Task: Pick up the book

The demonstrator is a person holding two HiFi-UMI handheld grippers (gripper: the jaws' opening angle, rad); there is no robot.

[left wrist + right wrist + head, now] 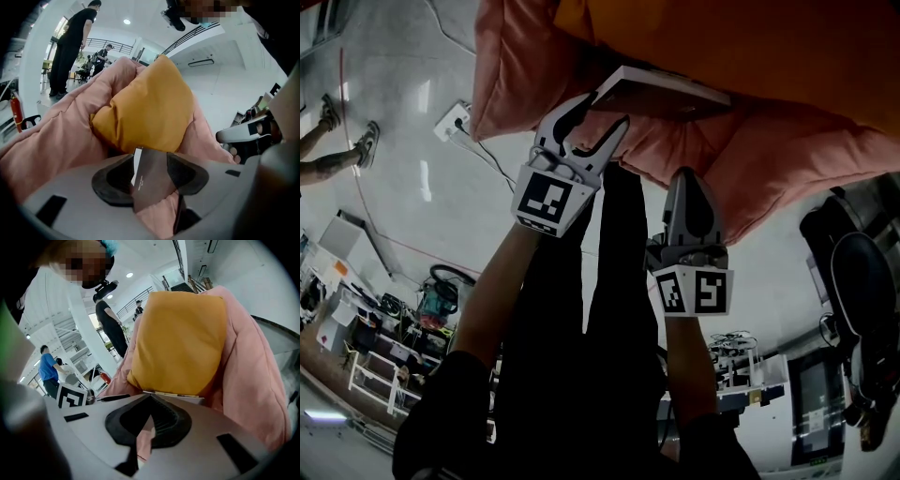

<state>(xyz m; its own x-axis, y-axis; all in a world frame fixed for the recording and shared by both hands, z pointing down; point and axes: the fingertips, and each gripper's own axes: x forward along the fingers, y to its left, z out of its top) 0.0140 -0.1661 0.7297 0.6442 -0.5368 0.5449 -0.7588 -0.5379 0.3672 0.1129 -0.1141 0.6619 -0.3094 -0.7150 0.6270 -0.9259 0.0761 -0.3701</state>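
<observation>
The book (661, 94) lies on a pink duvet (769, 159), just under an orange pillow (750, 47). It has a dark brown cover and pale page edges. My left gripper (587, 122) is open, its fingertips spread just short of the book's near corner. In the left gripper view the book (152, 183) shows in the gap between the jaws of my left gripper (151, 157), with no pad seen pressing on it. My right gripper (692, 187) is shut and empty, lower and to the right, against the duvet. From the right gripper (151, 397) the book's edge (180, 396) shows under the pillow (178, 338).
The duvet (51, 140) is bunched around the pillow (147, 108). A power strip (450, 120) with a cable lies on the grey floor at left. Someone's feet (342, 136) stand at the far left. A black bag (853, 272) sits at right. People stand in the background (70, 42).
</observation>
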